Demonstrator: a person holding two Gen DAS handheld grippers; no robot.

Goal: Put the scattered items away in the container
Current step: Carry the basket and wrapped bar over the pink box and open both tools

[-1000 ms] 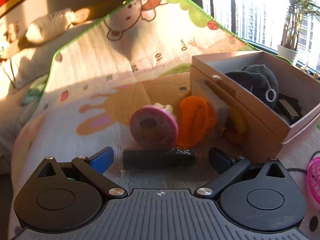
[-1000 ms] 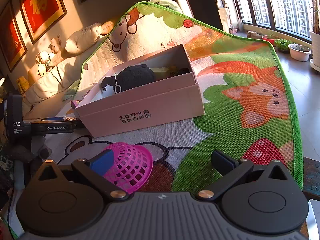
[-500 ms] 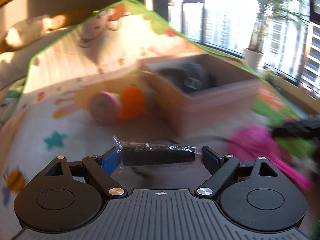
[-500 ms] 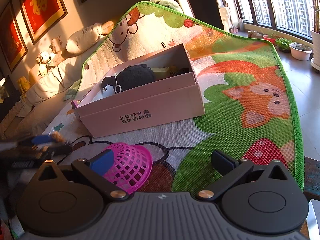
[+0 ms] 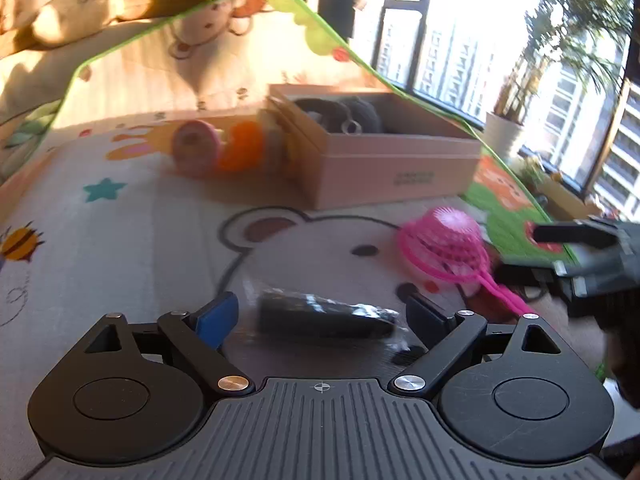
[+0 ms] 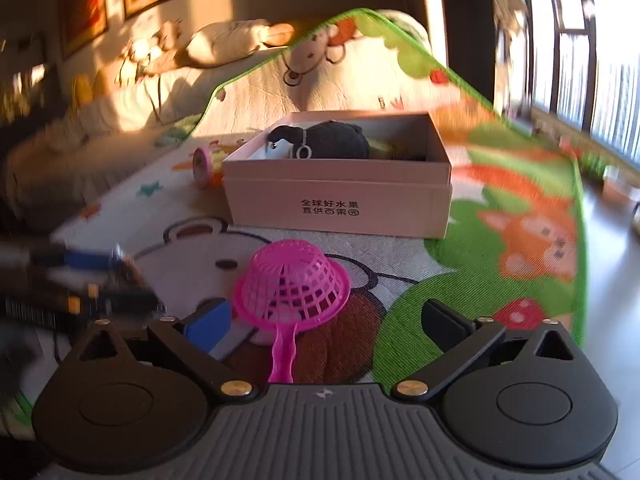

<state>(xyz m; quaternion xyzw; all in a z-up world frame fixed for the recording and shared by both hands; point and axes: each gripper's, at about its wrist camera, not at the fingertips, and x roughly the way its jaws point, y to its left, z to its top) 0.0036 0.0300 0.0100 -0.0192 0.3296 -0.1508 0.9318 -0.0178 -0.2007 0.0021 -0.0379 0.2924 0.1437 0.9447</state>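
A black bar wrapped in clear plastic (image 5: 324, 316) lies between the fingers of my left gripper (image 5: 320, 316). Its jaws are opening, and a gap shows at each end of the bar. A pink plastic sieve (image 6: 292, 284) sits upside down on the play mat (image 6: 460, 264), inside my right gripper (image 6: 326, 324). Those jaws are closing, but the pads stand off from it. The pink cardboard box (image 6: 340, 200) stands beyond, with a black plush toy (image 6: 332, 144) inside. A pink round toy (image 5: 196, 152) and an orange toy (image 5: 240, 152) lie left of the box (image 5: 400, 160).
The mat (image 5: 120, 240) covers a raised surface; its green edge drops to the floor on the right. A sofa with soft toys (image 6: 224, 44) runs along the back left. Potted plants (image 5: 504, 136) stand by the window. Each gripper shows blurred in the other's view.
My left gripper pulled back and swung right with the black bar, shut on it, then spread again. My right gripper turned left, so the pink sieve now sits between its narrowing jaws.
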